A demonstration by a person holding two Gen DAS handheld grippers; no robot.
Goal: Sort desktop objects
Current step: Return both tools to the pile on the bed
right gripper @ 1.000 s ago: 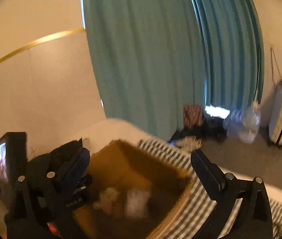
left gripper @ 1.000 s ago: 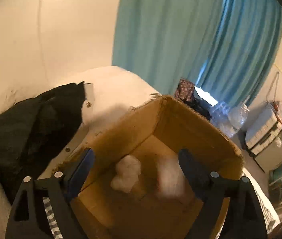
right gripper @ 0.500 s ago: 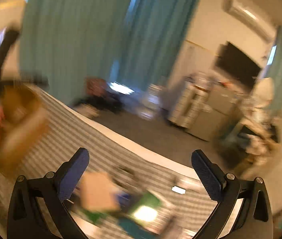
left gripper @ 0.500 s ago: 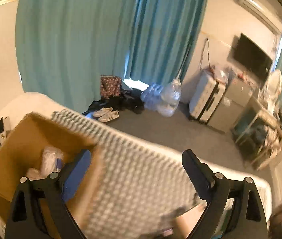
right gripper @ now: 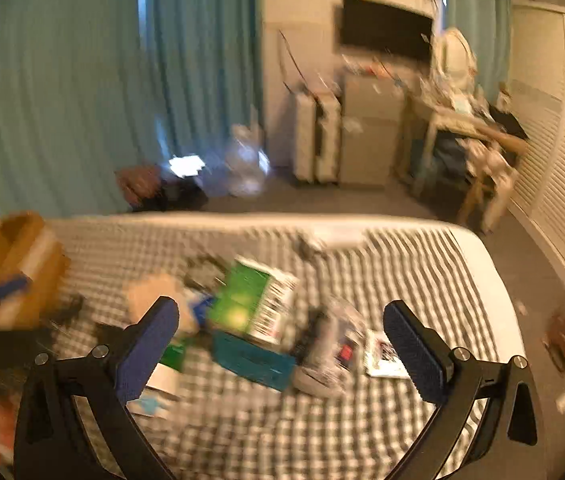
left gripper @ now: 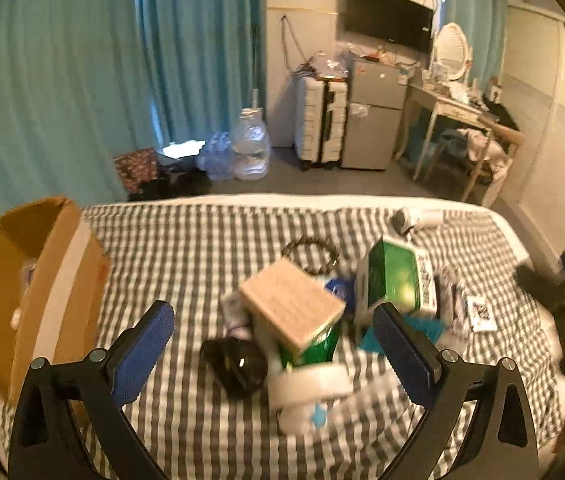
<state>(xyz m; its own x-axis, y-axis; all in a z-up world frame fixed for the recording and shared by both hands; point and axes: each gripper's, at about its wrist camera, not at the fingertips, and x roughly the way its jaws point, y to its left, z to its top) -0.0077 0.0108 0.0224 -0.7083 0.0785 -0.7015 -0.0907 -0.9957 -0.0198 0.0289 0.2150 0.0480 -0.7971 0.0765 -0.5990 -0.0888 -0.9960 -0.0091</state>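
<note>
A pile of small objects lies on a grey checked bedspread (left gripper: 186, 248). In it are a tan-topped box (left gripper: 292, 304), a green and white carton (left gripper: 396, 280), a black pouch (left gripper: 236, 364), a teal box (right gripper: 252, 358) and a white curved item (left gripper: 310, 386). My left gripper (left gripper: 274, 340) hovers above the pile, its jaws still opening with nothing gripped. My right gripper (right gripper: 282, 340) hangs open and empty over the green carton (right gripper: 252, 300) and teal box. An open cardboard box (left gripper: 30, 280) stands at the left.
The bed's far edge (left gripper: 322, 199) borders a grey floor with water bottles (left gripper: 248, 152), a white suitcase (left gripper: 320, 124) and a small fridge (left gripper: 372, 116). A desk (left gripper: 458, 116) stands at right, teal curtains (left gripper: 82, 80) behind. A card (left gripper: 480, 312) lies right of the pile.
Both grippers swung right, away from the cardboard box and over the pile on the bedspread. The left one's jaws have spread slightly wider. Both stay empty.
</note>
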